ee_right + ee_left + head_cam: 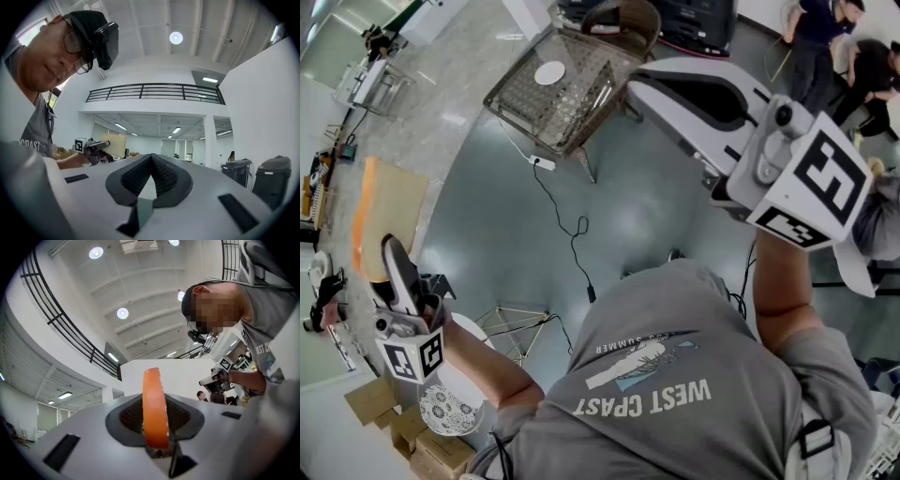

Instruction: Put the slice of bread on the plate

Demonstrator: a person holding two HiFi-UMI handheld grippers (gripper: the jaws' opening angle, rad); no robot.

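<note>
The slice of bread (387, 208), tan with an orange crust, stands on edge at the lower left of the head view, and my left gripper (395, 259) is shut on it. In the left gripper view the bread (155, 408) shows edge-on between the jaws, with my left gripper (157, 427) tilted up toward the ceiling. A round white plate with a patterned rim (442, 410) lies below my left forearm. My right gripper (637, 84) is raised at the upper right, apart from the bread, its jaws together on nothing. From the right gripper (151, 163) view, the bread (115, 143) shows at left.
A wire-mesh stand (567, 94) with a white disc (549, 72) on it stands ahead on the grey floor. A cable (572, 230) trails across the floor. Cardboard boxes (403, 433) sit at the lower left. People (830, 37) stand at the far upper right.
</note>
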